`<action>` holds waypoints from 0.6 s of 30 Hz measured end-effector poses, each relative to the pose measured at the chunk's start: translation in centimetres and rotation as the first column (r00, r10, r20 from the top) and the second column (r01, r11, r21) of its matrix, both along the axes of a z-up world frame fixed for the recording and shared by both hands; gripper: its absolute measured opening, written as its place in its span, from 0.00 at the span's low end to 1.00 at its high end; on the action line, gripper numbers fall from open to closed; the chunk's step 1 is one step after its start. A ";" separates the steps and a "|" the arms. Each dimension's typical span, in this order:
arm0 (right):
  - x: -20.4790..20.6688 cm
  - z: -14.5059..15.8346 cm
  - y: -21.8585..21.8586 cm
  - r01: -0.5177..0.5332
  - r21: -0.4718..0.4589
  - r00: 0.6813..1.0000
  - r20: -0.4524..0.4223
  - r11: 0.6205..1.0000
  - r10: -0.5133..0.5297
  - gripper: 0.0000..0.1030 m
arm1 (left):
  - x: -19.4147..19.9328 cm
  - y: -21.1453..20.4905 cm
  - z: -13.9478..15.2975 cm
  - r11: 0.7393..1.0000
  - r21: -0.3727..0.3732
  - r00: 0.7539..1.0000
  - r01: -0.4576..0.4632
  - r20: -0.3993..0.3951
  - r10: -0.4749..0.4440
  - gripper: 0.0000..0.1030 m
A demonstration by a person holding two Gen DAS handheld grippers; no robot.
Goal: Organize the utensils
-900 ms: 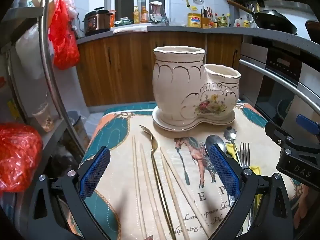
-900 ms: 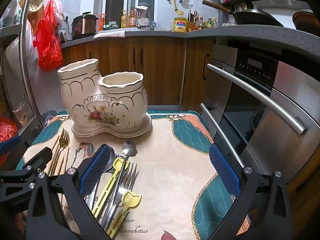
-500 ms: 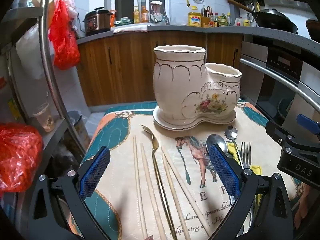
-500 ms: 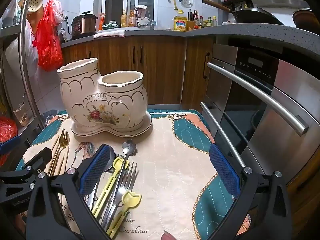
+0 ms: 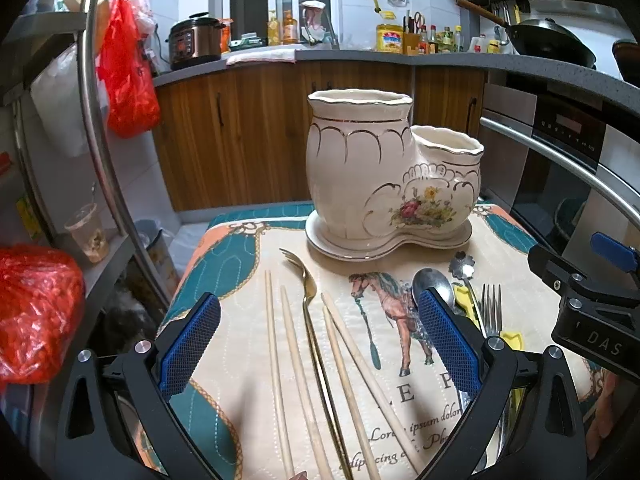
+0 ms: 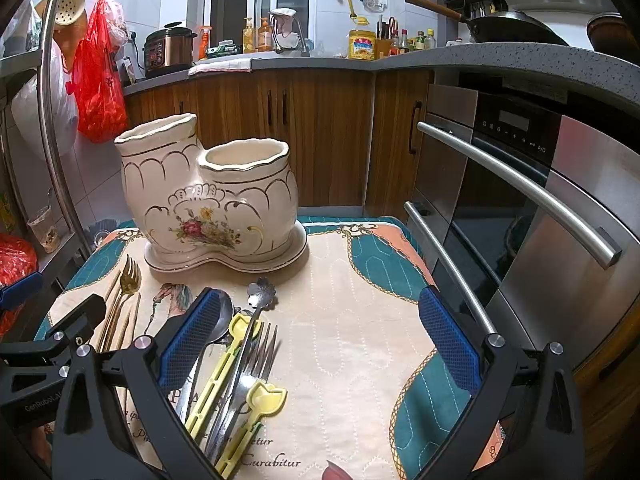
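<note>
A cream ceramic utensil holder (image 5: 384,176) (image 6: 212,200) with two empty cups stands at the far side of a patterned mat. In front of it lie several wooden chopsticks (image 5: 296,360) and a gold fork (image 5: 308,300) (image 6: 126,280). To their right lie a steel spoon (image 5: 434,284) (image 6: 216,320), a flower-headed spoon (image 6: 260,296), a steel fork (image 6: 256,352) and yellow plastic picks (image 6: 240,328). My left gripper (image 5: 320,340) hangs open over the chopsticks and gold fork. Beside the steel cutlery, my right gripper (image 6: 320,344) is open above bare mat.
The quilted mat (image 6: 360,320) covers a small table. An oven front with steel handles (image 6: 520,188) stands close on the right. A metal rack with red bags (image 5: 36,308) is on the left. Wooden cabinets (image 5: 248,136) lie beyond.
</note>
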State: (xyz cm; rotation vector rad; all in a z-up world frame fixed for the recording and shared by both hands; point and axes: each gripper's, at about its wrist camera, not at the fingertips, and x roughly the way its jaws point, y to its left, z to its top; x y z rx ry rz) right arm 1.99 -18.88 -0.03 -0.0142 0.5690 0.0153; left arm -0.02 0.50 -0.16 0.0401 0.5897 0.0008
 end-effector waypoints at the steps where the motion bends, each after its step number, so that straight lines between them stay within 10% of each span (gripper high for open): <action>1: 0.0 0.0 0.0 0.000 0.000 1.000 0.000 1.000 0.000 0.95 | 0.0 0.0 0.0 1.000 0.000 1.000 -0.001 0.000 0.001 0.95; 18: 0.1 0.0 0.0 -0.002 -0.001 1.000 -0.003 1.000 0.002 0.95 | 0.1 -0.2 0.0 1.000 -0.001 1.000 -0.002 -0.002 0.002 0.95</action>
